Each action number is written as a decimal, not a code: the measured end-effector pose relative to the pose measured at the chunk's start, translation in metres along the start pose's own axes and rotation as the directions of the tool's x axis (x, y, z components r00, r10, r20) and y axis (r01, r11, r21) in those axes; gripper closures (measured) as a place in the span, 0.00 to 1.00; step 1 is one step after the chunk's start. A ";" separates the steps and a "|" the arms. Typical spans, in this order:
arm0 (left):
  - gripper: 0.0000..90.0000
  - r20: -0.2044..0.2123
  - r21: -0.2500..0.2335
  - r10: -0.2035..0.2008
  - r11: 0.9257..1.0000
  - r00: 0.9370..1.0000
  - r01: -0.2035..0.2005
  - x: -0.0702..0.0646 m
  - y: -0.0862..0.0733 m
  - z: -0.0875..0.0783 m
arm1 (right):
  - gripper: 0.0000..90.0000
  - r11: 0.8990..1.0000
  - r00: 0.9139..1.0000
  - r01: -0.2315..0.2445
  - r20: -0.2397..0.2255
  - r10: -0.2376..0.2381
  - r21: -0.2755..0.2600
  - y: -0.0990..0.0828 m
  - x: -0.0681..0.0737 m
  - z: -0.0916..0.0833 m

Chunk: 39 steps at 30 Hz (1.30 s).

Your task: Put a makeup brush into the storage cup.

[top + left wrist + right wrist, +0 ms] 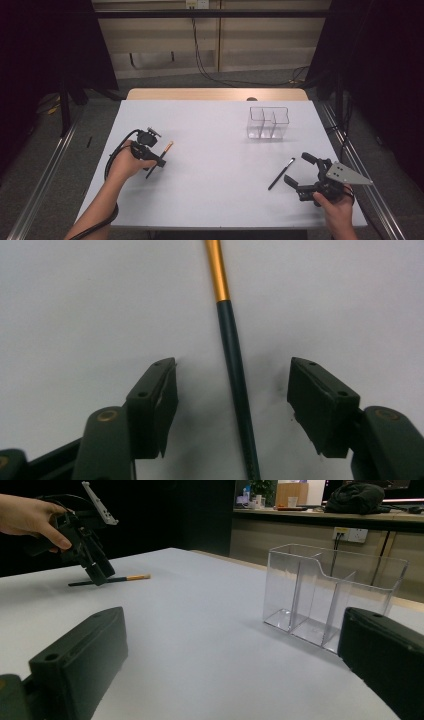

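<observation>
Left jaws: wide open on the left gripper [232, 390], one on each side of the brush handle, and not touching it. They hold nothing.
Left hand: the person's left hand [127, 162] holds this gripper low over the white table [210, 150], at the left side.
Orange-tipped brush: a thin makeup brush [161, 158] lies flat on the table under the left gripper. Its handle [237, 385] is dark, with a shiny orange part farther up.
How it will handle: it looks light, thin and stiff. The smooth round handle may slip or roll, so I think a gentle squeeze on the dark middle part, right between the jaws, is the best place to grab.
Clear organizer: a see-through plastic box [268, 122] with a few open slots stands at the far right of the table, well apart from both brushes. It looks light and easy to knock over.
Black brush: a second thin brush [281, 174] lies flat near the right gripper, just to its left. It looks light and stiff too, and its middle is the spot to grab.
Right jaws: wide open on the right gripper [300, 172], with nothing between them. It points across the table toward the brush.
Right hand: the person's right hand [336, 207] holds it near the table's front right corner.
</observation>
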<state>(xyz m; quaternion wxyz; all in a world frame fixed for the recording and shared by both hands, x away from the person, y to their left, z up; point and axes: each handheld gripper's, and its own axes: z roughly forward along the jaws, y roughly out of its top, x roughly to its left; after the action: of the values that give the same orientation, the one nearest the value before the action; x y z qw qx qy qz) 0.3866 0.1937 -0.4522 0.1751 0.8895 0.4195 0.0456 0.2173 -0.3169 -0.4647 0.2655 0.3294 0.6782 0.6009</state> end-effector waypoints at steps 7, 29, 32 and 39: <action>0.57 0.000 0.030 0.000 1.000 1.000 0.000 -0.004 0.001 -0.002 | 0.00 1.000 1.000 0.001 -0.003 -0.001 0.001 0.000 0.000 0.000; 0.90 -0.002 0.157 -0.079 0.984 0.997 0.078 -0.010 0.011 0.000 | 0.00 1.000 1.000 0.005 -0.005 -0.005 0.008 0.000 0.000 0.000; 0.91 -0.012 0.181 -0.092 0.979 0.996 0.092 -0.010 0.014 0.002 | 0.00 1.000 1.000 0.009 -0.007 -0.009 0.009 0.000 0.001 0.001; 0.94 -0.027 0.191 -0.099 0.976 0.995 0.102 -0.011 0.016 0.002 | 0.00 1.000 1.000 0.008 -0.005 -0.008 0.010 0.000 0.000 0.001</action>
<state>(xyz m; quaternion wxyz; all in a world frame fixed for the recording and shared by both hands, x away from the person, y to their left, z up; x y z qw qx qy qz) 0.3917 0.1751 -0.4477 0.0869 0.8794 0.4680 0.0040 0.2182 -0.3157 -0.4647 0.2642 0.3265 0.6832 0.5973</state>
